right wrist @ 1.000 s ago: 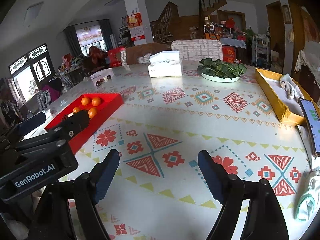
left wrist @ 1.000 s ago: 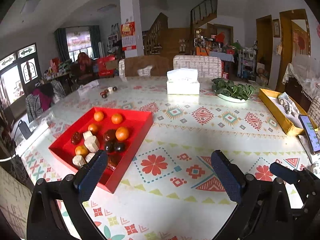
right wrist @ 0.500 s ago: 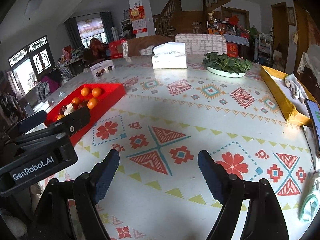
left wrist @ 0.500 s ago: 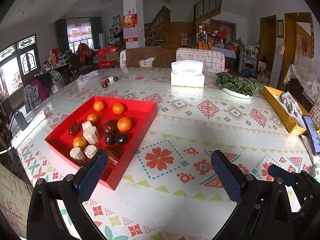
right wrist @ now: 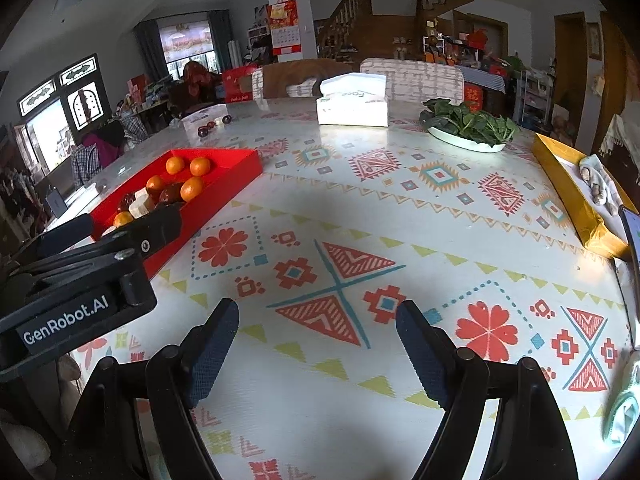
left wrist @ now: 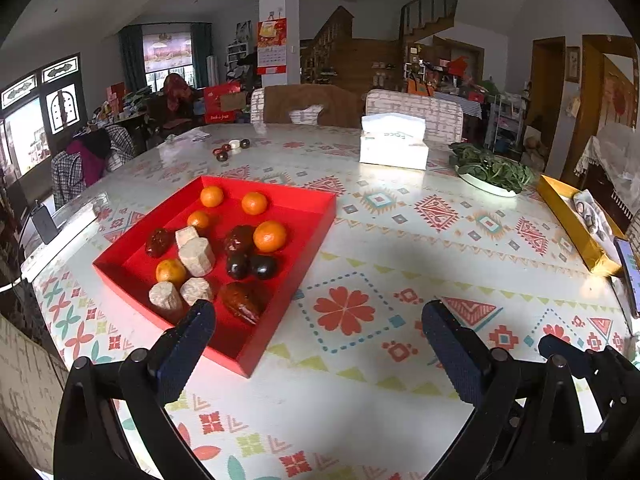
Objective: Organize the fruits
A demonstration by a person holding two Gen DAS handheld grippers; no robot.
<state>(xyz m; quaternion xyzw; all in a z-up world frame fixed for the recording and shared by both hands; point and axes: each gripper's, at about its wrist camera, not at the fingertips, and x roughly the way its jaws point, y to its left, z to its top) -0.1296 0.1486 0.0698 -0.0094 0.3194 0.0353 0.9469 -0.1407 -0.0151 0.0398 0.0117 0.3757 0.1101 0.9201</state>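
Note:
A red tray (left wrist: 308, 216) sits on the patterned table, left of centre; it also shows in the right wrist view (right wrist: 236, 168). It holds several oranges (left wrist: 270, 236), dark red and black fruits (left wrist: 264, 267) and pale beige cut pieces (left wrist: 196, 256). My left gripper (left wrist: 318, 344) is open and empty, hovering just in front of the tray's near corner. My right gripper (right wrist: 316, 340) is open and empty over the bare tablecloth, right of the tray. The left gripper's body (right wrist: 80, 280) shows at the left of the right wrist view.
A white tissue box (left wrist: 394, 142) and a plate of greens (left wrist: 492, 170) stand at the back. A yellow box (left wrist: 576, 224) and a phone (left wrist: 628, 268) lie at the right edge. A few small dark fruits (left wrist: 230, 150) lie far back left. Chairs stand behind the table.
Both grippers have risen and tilted slightly, so the tray and table sit lower and nearer in view. The jaws stay open and empty.

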